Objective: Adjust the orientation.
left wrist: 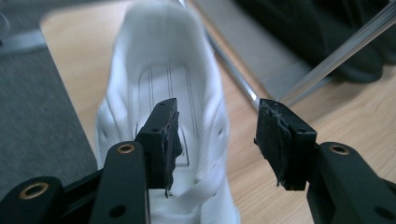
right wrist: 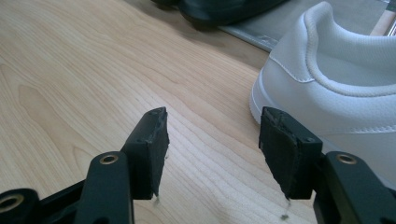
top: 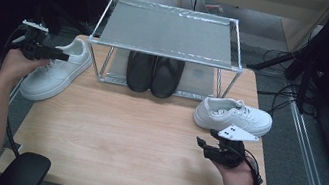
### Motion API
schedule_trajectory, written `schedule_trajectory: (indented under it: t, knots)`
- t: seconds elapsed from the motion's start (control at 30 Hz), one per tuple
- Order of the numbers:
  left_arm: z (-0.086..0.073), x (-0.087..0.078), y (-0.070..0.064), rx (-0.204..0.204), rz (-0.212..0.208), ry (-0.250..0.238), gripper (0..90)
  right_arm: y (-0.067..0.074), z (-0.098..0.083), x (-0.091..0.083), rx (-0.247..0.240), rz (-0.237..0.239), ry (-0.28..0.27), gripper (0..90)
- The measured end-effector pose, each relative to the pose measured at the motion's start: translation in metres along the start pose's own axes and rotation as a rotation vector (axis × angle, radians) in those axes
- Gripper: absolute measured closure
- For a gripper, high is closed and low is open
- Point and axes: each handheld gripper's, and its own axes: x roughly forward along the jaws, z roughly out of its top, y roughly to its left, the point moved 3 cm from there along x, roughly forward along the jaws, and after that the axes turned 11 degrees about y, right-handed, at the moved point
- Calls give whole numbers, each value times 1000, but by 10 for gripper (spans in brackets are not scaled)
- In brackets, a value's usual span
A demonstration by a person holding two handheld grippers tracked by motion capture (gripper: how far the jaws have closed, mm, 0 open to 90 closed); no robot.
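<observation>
Our left gripper (left wrist: 215, 140) stands wide open over the left white shoe (left wrist: 163, 93), gripping nothing; our right gripper (right wrist: 212, 149), also open, is empty beside the right white shoe (right wrist: 336, 88); the high view adds black shoes (top: 154, 73) under the rack (top: 170, 30)

left sneaker (top: 56, 72): plain white, laces white too
right sneaker (top: 232, 115): white all over, faint stitched seams at the heel
pair of shoes (top: 154, 73) under the rack: glossy black
rack (top: 170, 31): silvery metal frame, grey shelf panels
tabletop (top: 134, 138): pale wood, fine streaked grain
left hand-held gripper (top: 52, 54): black
right hand-held gripper (top: 203, 145): black, light grey plate on top
floor (top: 288, 159): dull grey
</observation>
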Motion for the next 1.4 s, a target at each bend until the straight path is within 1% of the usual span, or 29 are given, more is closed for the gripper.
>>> schedule_trajectory:
  t: [0.07, 0.1, 0.17, 0.23, 0.33, 0.37, 0.4, 0.43, 0.47, 0.5, 0.53, 0.57, 0.67, 0.7, 0.73, 0.8, 0.87, 0.9, 0.97, 1.0, 1.1, 1.2, 1.3, 1.4]
  knots:
    - [-5, 7, 2, -6, -7, 20, 503, 0, 0, 1, 3, 0, 5, 437]
    - [-7, 10, 3, -9, -12, 20, 511, 0, 0, 2, 2, 1, 8, 437]
    - [-10, 14, 3, -11, -25, 3, 535, 0, 1, 3, -2, 1, 11, 437]
    - [-11, 18, 0, 4, -28, -8, 546, 1, 1, 5, -8, 0, 15, 436]
    - [-11, 24, -4, 21, -29, 5, 568, 2, 2, 6, -14, -1, 20, 435]
    - [-10, 26, -5, 23, -19, 9, 580, 2, 2, 6, -18, -2, 22, 432]
    - [-10, 27, -5, 28, -15, 18, 597, 3, 2, 7, -17, 0, 25, 432]
    - [-10, 29, -6, 25, -7, 24, 631, 3, 2, 7, -19, 0, 25, 432]
    - [-9, 30, -7, 29, 2, 31, 667, 4, 3, 8, -20, 1, 27, 431]
    - [-9, 31, -7, 27, 23, 38, 708, 4, 3, 8, -23, 2, 26, 431]
    - [-9, 30, -6, 23, 31, 38, 778, 4, 3, 8, -24, 2, 28, 431]
    - [-9, 30, -6, 11, 23, 39, 796, 4, 3, 8, -26, 2, 27, 430]
    - [-8, 28, -6, 4, 19, 50, 816, 3, 3, 8, -21, 1, 26, 429]
    - [-9, 26, -7, 11, 21, 49, 822, 3, 2, 8, -18, 2, 26, 429]
    - [-9, 25, -7, 10, 18, 47, 828, 2, 3, 8, -16, 1, 24, 428]
    - [-10, 20, -5, -6, 12, 38, 830, 1, 3, 8, -10, 3, 25, 426]
    - [-11, 11, -4, -31, 0, 12, 831, 1, 3, 8, -9, 3, 26, 426]
    - [-11, 5, -4, -57, -17, 0, 831, 1, 3, 8, -11, 4, 28, 425]
    - [-11, -3, -5, -75, -36, -17, 832, 1, 3, 8, -19, 5, 30, 425]
    - [-10, -7, -7, -81, -38, -21, 832, 1, 3, 9, -23, 6, 32, 426]
    - [-9, -19, -15, -81, -39, -21, 832, 1, 5, 11, -29, 12, 31, 426]
    - [-12, -28, -23, -85, -50, -10, 832, 3, 9, 13, -38, 21, 26, 424]
    - [-21, -32, -30, -81, -46, 3, 831, 5, 12, 14, -52, 32, 28, 422]
    - [-30, -35, -36, -94, -38, 18, 832, 5, 15, 17, -63, 49, 26, 421]
